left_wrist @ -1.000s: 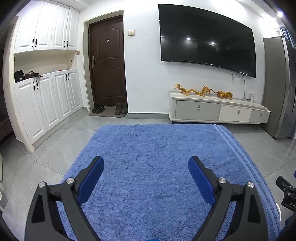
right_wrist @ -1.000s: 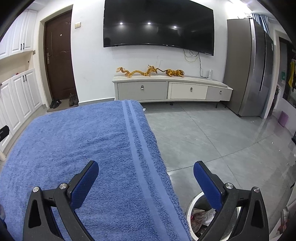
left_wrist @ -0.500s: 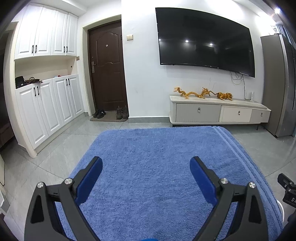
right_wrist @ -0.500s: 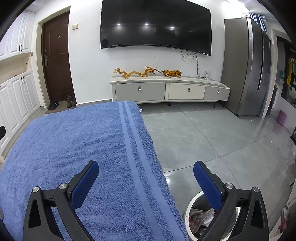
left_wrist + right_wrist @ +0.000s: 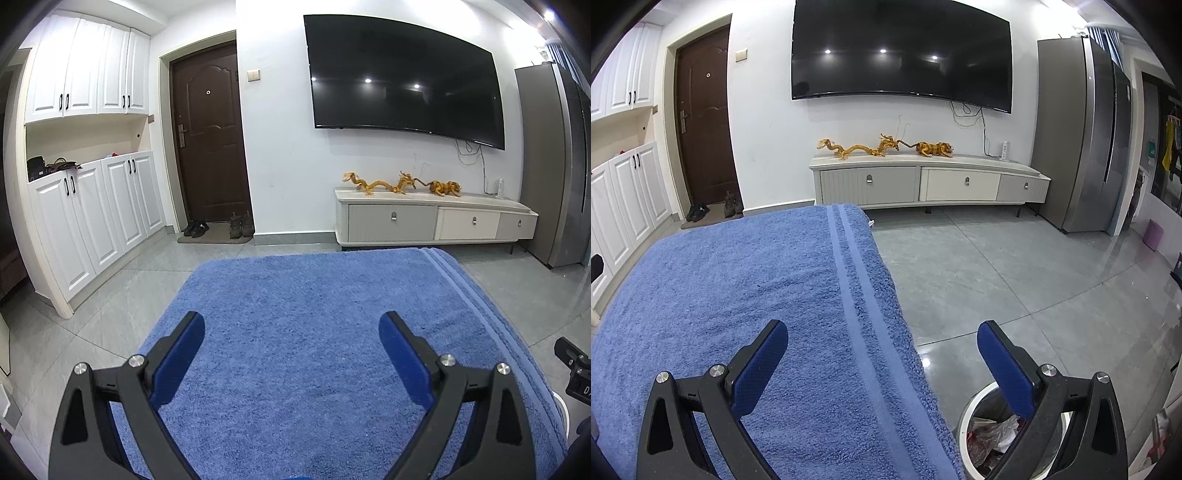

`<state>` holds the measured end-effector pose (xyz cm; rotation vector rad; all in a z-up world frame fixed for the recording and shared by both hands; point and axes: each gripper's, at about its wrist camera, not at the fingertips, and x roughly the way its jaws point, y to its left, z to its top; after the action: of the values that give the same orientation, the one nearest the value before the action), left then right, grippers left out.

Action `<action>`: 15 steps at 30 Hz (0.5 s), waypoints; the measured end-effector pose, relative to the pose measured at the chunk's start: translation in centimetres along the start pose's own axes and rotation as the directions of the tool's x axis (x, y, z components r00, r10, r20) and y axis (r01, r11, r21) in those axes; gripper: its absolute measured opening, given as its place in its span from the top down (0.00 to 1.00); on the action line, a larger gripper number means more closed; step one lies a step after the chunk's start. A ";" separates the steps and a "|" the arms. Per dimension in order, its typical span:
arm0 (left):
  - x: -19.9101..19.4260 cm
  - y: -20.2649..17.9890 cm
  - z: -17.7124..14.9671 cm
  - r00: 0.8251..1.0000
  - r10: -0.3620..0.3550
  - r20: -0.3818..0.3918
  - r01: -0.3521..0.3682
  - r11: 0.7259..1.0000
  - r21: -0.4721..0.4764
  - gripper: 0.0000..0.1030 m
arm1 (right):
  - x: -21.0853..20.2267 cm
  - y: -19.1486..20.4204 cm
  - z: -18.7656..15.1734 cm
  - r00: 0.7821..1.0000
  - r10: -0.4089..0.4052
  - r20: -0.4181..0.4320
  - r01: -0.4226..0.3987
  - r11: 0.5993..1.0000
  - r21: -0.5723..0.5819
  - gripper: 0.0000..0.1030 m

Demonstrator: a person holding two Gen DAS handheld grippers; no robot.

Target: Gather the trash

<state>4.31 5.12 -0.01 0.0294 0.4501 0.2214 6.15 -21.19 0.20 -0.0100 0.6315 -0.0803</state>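
My left gripper (image 5: 291, 332) is open and empty, held over the blue towel (image 5: 314, 306) that covers the table. My right gripper (image 5: 882, 339) is open and empty, over the towel's right edge (image 5: 871, 302). A white-rimmed trash bin (image 5: 964, 417) stands on the floor below the right gripper, at the table's right side, with crumpled wrappers (image 5: 990, 435) inside. No loose trash shows on the towel in either view. A part of the right gripper (image 5: 574, 373) shows at the right edge of the left wrist view.
A low TV cabinet (image 5: 923, 181) with golden dragon figures (image 5: 882, 146) stands at the far wall under a large TV (image 5: 901, 51). White cupboards (image 5: 96, 214) and a brown door (image 5: 210, 140) are at the left. A grey fridge (image 5: 1086, 136) is at the right. Grey tiled floor (image 5: 997, 269) surrounds the table.
Both grippers have tilted up and drawn back slightly, so the room sits lower in view. Both stay open and empty.
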 end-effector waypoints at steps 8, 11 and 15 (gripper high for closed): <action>0.2 0.0 -0.1 1.000 0.003 -0.011 -0.003 1.000 0.000 0.07 | -0.1 0.0 0.0 1.000 -0.009 0.005 0.009 1.000 -0.008 0.00; 0.3 -0.1 -0.3 1.000 0.010 -0.017 -0.010 1.000 0.004 0.07 | -0.1 0.1 0.0 1.000 -0.013 0.008 0.013 1.000 -0.012 0.00; 0.4 -0.1 -0.3 1.000 0.013 -0.022 -0.013 1.000 0.006 0.07 | -0.1 0.2 0.0 1.000 -0.012 0.014 0.013 1.000 -0.016 0.00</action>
<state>4.55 5.09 -0.48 0.0360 0.4731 0.2333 6.09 -20.99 0.24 -0.0300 0.6187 -0.0871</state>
